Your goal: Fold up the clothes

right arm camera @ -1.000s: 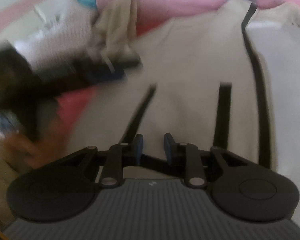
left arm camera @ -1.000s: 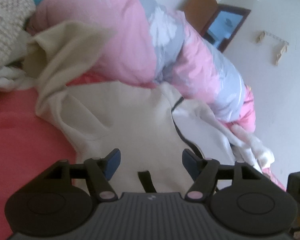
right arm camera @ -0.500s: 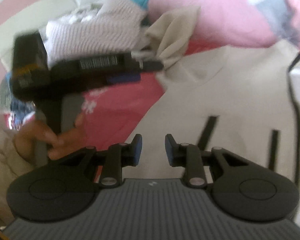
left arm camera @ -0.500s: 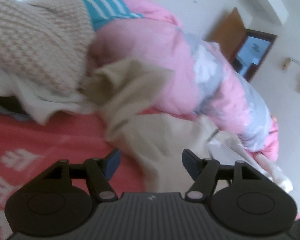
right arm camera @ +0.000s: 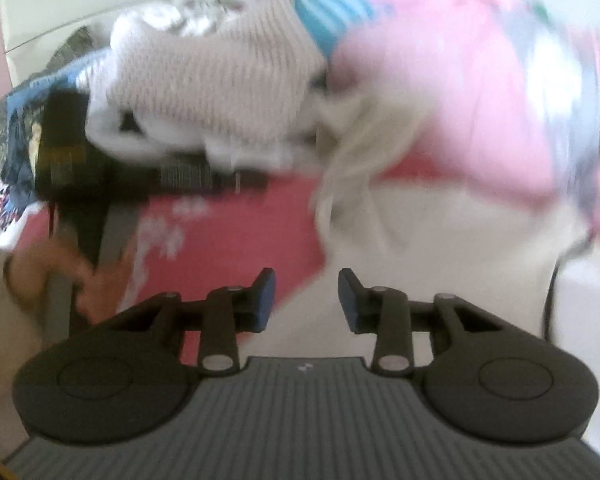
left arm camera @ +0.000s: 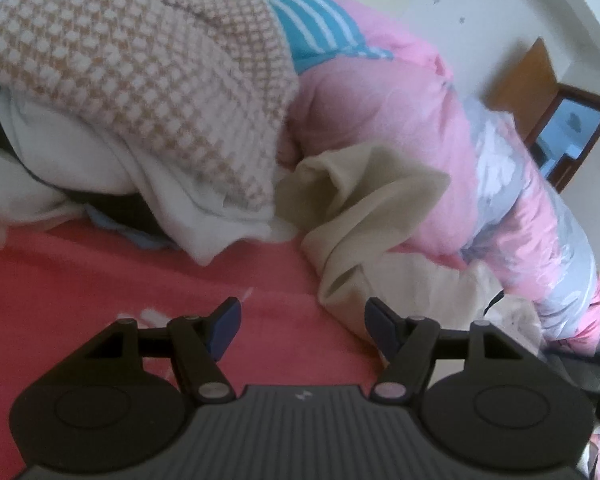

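Observation:
A cream garment with dark trim lies crumpled on the red bedsheet, one sleeve reaching up against the pink quilt. My left gripper hangs open over the sheet, its right finger at the garment's left edge. In the blurred right wrist view the same cream garment spreads to the right. My right gripper is open above its edge, holding nothing. The left gripper body and the hand holding it show at the left.
A heap of clothes sits behind: a checked knit sweater, white fabric under it, a blue striped piece. The pink and grey quilt runs along the right. A wooden door stands in the far wall.
Both grippers swung left and away from the garment's middle toward its sleeve side. The right gripper's fingers have spread wider apart. The clothes heap has come into view.

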Available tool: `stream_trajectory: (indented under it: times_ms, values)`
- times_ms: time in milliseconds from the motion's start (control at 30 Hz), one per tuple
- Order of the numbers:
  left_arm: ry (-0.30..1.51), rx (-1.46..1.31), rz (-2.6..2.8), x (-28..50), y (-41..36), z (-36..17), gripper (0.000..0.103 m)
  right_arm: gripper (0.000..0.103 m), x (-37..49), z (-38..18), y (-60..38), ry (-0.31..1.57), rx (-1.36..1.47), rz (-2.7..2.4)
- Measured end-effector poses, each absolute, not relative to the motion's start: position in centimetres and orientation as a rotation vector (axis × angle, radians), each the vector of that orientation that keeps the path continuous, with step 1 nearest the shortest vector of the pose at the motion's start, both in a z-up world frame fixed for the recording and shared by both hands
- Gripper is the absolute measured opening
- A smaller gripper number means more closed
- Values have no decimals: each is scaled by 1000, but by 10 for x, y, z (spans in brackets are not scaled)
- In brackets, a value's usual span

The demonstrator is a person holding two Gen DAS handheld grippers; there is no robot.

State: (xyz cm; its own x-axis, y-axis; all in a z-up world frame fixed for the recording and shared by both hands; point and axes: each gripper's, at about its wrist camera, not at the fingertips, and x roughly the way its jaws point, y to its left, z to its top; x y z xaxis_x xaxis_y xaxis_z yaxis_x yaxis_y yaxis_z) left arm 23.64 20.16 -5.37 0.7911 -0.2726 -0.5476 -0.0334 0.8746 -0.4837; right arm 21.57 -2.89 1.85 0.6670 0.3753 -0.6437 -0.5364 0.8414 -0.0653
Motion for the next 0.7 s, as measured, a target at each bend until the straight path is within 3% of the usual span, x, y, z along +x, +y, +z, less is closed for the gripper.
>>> stream_trajectory:
  times_ms: [233, 700]
  values:
    - [703, -480, -111, 245, 196, -60, 70, 55, 287, 32, 35, 473, -596, 574]
    - [742, -491, -89, 255, 197, -64, 69, 58, 404, -47, 132, 520, -1142, 585]
